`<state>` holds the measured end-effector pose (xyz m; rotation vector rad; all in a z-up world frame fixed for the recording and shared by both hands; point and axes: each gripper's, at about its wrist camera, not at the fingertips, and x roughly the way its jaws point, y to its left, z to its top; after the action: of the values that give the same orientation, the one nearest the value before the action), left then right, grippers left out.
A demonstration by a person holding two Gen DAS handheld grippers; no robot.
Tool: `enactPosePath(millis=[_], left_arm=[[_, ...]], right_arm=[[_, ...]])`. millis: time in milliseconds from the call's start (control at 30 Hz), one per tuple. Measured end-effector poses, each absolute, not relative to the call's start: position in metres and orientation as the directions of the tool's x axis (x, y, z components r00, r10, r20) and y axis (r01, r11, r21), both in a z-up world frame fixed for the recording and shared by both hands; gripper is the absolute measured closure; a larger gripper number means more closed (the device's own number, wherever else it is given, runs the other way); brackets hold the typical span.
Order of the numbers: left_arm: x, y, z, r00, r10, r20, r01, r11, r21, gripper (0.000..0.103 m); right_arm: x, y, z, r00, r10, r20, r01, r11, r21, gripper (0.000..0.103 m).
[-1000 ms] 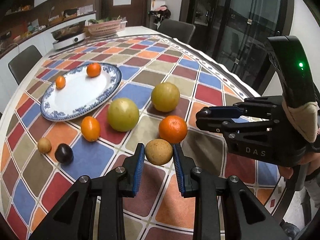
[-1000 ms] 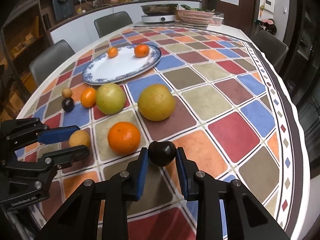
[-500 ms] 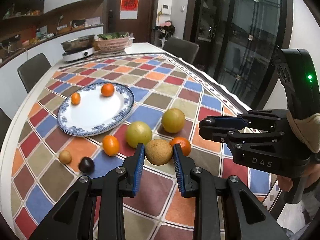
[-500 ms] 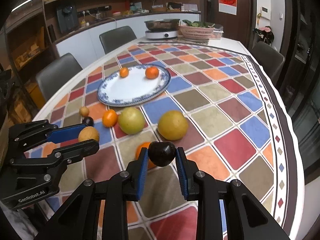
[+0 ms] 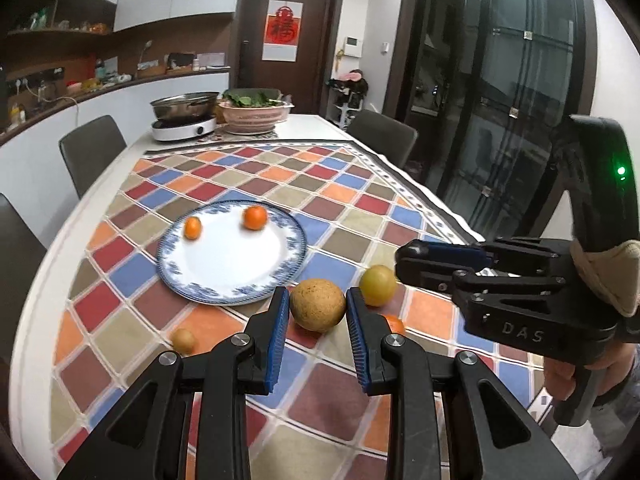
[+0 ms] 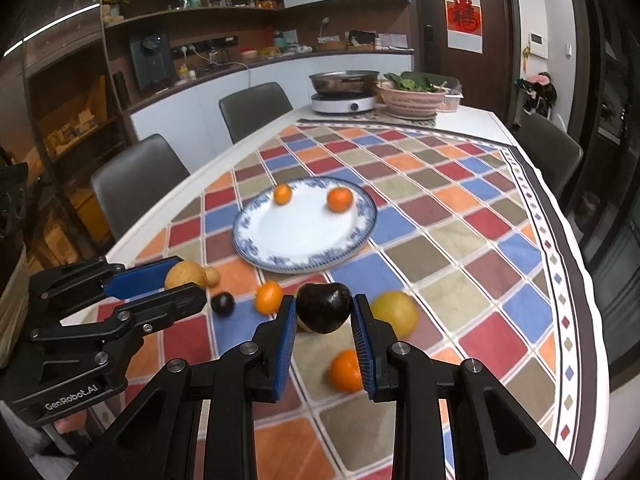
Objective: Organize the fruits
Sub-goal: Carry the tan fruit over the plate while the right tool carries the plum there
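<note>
My left gripper (image 5: 317,295) is shut on a round tan fruit (image 5: 318,312), held above the chequered tablecloth. My right gripper (image 6: 324,301) is shut on a dark, almost black fruit (image 6: 325,308), also held in the air. A blue-rimmed white plate (image 5: 224,268) (image 6: 296,240) lies ahead with two small oranges (image 6: 282,194) (image 6: 339,199) on it. Loose on the cloth are a yellow fruit (image 6: 394,312), an orange (image 6: 346,370), a small orange (image 6: 268,298), a dark plum (image 6: 223,303) and a small tan fruit (image 5: 184,339). Each view shows the other gripper at its side.
An induction cooker with a pan (image 5: 184,120) and a basket of greens (image 5: 254,114) stand at the table's far end. Grey chairs (image 6: 140,184) line the left side. The table edge (image 6: 576,248) curves close on the right, with dark glass doors (image 5: 500,80) beyond.
Both grippers have risen with their fruit still held. The plate and loose fruit now look smaller and farther below, and more of the room shows.
</note>
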<state>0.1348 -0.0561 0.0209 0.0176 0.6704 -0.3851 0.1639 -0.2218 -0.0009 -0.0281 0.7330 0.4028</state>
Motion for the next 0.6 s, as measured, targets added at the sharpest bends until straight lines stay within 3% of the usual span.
enactPosePath(millis=[600], left_arm=[[0.199, -0.01, 0.045, 0.742, -0.332, -0.582, 0.362, 0.93, -0.067, 0.074]], right_arm=[[0.221, -0.169, 0.029, 0.661, 0.386, -0.643, -0.404, 0.906, 0.128, 0.074]])
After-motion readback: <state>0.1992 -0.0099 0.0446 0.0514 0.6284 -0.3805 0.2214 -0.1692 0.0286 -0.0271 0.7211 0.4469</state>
